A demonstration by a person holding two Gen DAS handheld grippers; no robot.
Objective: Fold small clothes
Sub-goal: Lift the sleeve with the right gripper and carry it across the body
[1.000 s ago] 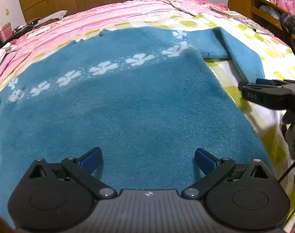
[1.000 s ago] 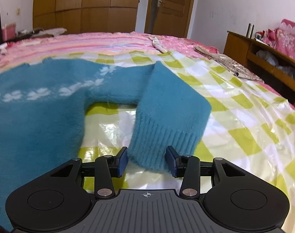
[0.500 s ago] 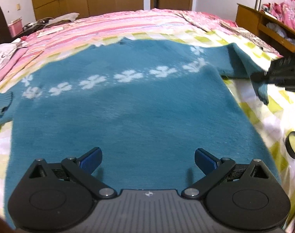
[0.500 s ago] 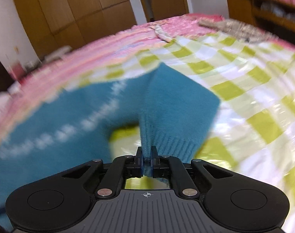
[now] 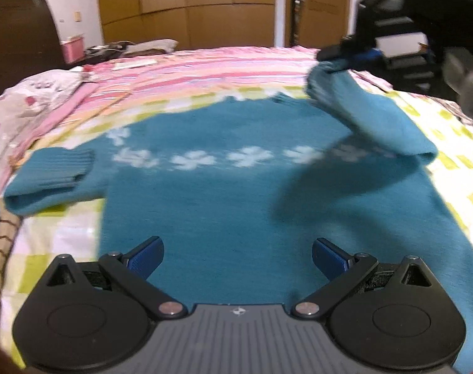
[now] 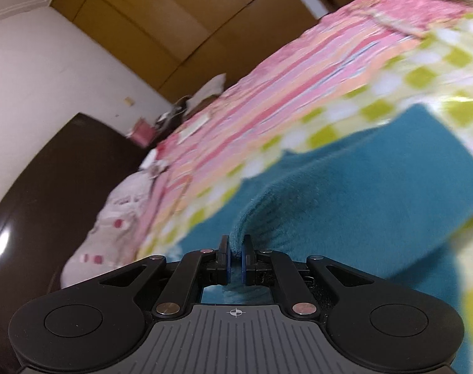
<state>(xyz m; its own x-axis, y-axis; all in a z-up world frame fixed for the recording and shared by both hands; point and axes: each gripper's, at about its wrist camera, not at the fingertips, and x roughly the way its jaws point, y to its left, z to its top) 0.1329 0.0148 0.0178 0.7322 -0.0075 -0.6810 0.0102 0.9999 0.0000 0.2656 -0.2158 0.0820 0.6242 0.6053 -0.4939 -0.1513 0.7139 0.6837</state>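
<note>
A teal sweater with a row of white flowers lies flat on the bed. My left gripper is open and empty, hovering over the sweater's lower hem. My right gripper is shut on the cuff of the right sleeve. In the left wrist view it holds that sleeve lifted above the sweater's right shoulder, over the body. The left sleeve lies folded back at the left, cuff up.
The bed has a yellow-green checked plastic sheet and a pink striped cover. A pale pillow lies at the left. Wooden wardrobes and a dark headboard stand behind.
My right gripper closed on the right sleeve cuff, lifted it off the sheet and carried it up and left over the sweater. My left gripper stayed open and pulled back a little.
</note>
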